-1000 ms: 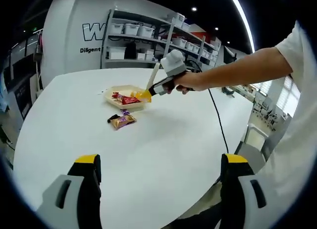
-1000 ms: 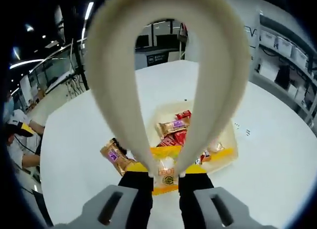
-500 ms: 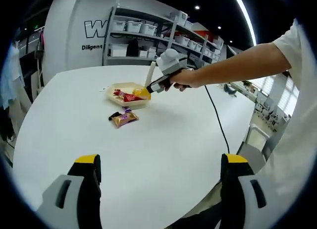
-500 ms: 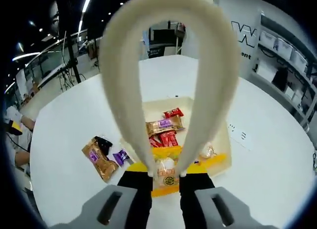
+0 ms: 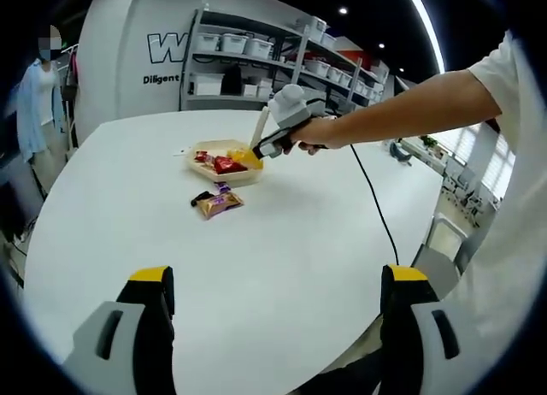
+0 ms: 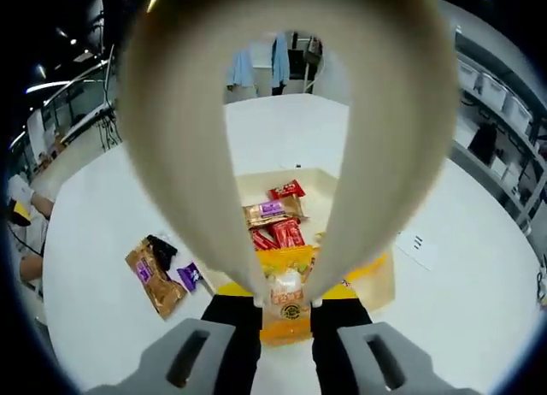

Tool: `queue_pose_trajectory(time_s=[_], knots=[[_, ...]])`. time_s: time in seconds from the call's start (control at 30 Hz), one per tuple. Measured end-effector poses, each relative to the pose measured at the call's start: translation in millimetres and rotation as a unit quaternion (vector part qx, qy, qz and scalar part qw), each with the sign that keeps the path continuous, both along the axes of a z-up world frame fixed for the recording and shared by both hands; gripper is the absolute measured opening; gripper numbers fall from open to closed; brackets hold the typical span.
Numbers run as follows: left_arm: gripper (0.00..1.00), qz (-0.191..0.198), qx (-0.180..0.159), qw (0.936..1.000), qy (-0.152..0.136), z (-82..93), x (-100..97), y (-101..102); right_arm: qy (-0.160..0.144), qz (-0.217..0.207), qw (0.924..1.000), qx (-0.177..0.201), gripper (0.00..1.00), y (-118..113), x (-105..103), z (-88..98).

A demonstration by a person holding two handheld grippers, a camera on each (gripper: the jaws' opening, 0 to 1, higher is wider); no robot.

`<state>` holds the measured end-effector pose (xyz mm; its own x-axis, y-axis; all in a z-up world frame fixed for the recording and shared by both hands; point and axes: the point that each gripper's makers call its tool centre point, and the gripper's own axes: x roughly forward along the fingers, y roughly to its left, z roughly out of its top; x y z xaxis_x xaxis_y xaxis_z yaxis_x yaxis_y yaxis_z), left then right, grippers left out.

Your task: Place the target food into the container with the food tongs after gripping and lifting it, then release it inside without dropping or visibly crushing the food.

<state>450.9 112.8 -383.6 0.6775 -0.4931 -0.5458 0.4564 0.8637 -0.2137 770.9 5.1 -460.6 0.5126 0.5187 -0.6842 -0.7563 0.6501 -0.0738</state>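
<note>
My right gripper [image 6: 285, 303] is shut on cream food tongs [image 6: 376, 147], whose loop arches up over the right gripper view. The tong tips pinch a yellow snack packet [image 6: 286, 294] above the near edge of a beige container [image 6: 323, 203] holding red and brown packets [image 6: 275, 224]. In the left gripper view a hand holds that right gripper [image 5: 291, 121], with the yellow packet [image 5: 248, 158] at the container [image 5: 205, 166]. My left gripper [image 5: 273, 280] stands open low over the white table, nothing between its jaws.
Loose snacks lie on the table beside the container: a brown packet [image 6: 152, 274], a purple one [image 6: 190, 277] and a black one [image 6: 161, 250]. A black cable [image 5: 376, 211] runs off the table's right side. Shelves with bins [image 5: 256, 53] stand behind.
The right gripper, with tongs and yellow packet, has moved a little further over the container. The left gripper stays open and in place.
</note>
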Motion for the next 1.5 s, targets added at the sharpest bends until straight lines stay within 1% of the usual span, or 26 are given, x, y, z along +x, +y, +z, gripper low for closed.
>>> queue_pose_trajectory(time_s=[0.2,0.33,0.37,0.43,0.5,0.63,0.67,0.7,0.8,0.83,0.9,0.97,1.07,1.13,1.2,1.23,1.3,1.37,1.43,1.5], knots=[[0.99,0.002,0.001,1.0000,0.000,0.3,-0.1,1,0.001,-0.006,0.9999,0.014,0.17,0,0,3.7],[0.99,0.001,-0.001,1.0000,-0.003,2.0,-0.2,-1,-0.007,-0.015,0.9993,0.034,0.18,-1,3,14.4],[0.99,0.000,-0.001,1.0000,-0.003,2.2,-0.7,-2,-0.005,-0.016,0.9992,0.036,0.17,-2,2,16.3],[0.99,-0.004,0.001,1.0000,-0.004,2.7,-2.2,-4,-0.009,-0.015,0.9993,0.032,0.16,-4,2,18.3],[0.99,-0.005,-0.001,1.0000,-0.006,4.3,-3.4,-6,-0.011,-0.017,0.9991,0.036,0.16,-6,4,21.5],[0.99,-0.007,-0.002,0.9999,-0.008,5.9,-6.5,-7,-0.019,-0.020,0.9987,0.042,0.17,-11,-4,31.8],[0.99,-0.008,-0.002,0.9999,-0.009,6.3,-7.8,-8,-0.019,-0.019,0.9987,0.042,0.17,-10,-3,30.7],[0.99,-0.009,-0.002,0.9999,-0.010,6.3,-8.3,-8,-0.026,-0.018,0.9985,0.045,0.17,-11,-3,32.2],[0.99,-0.010,-0.003,0.9999,-0.011,7.3,-10.0,-9,-0.024,-0.021,0.9984,0.048,0.17,-13,-6,37.1],[0.99,-0.012,-0.002,0.9999,-0.011,7.7,-10.9,-9,-0.029,-0.019,0.9984,0.045,0.16,-14,-5,37.0],[0.99,-0.013,-0.003,0.9998,-0.013,9.3,-11.9,-10,-0.023,-0.023,0.9980,0.054,0.16,-15,-10,40.1],[0.99,-0.014,-0.004,0.9998,-0.015,10.5,-12.8,-12,-0.025,-0.018,0.9978,0.059,0.16,-14,-14,41.1],[0.99,-0.016,-0.006,0.9997,-0.017,11.6,-14.1,-14,-0.021,-0.004,0.9974,0.068,0.17,-8,-32,43.2],[0.99,-0.020,-0.005,0.9996,-0.018,12.4,-16.2,-17,-0.020,0.000,0.9973,0.071,0.17,-5,-39,42.7],[0.99,-0.022,-0.006,0.9996,-0.019,13.6,-18.2,-19,-0.014,0.006,0.9970,0.076,0.17,-2,-50,40.9],[0.99,-0.022,-0.006,0.9995,-0.020,14.3,-19.4,-19,-0.015,0.008,0.9971,0.074,0.17,-2,-56,39.3],[0.99,-0.021,-0.007,0.9995,-0.021,15.2,-21.6,-19,-0.009,0.013,0.9967,0.079,0.17,1,-62,36.9],[0.99,-0.020,-0.006,0.9995,-0.022,15.2,-23.1,-18,-0.009,0.019,0.9967,0.078,0.17,3,-68,34.8],[0.99,-0.019,-0.006,0.9996,-0.022,14.6,-24.7,-17,-0.001,0.023,0.9961,0.085,0.17,9,-70,29.9],[0.99,-0.017,-0.006,0.9996,-0.021,13.6,-26.5,-15,-0.001,0.041,0.9955,0.085,0.17,17,-76,26.9]])
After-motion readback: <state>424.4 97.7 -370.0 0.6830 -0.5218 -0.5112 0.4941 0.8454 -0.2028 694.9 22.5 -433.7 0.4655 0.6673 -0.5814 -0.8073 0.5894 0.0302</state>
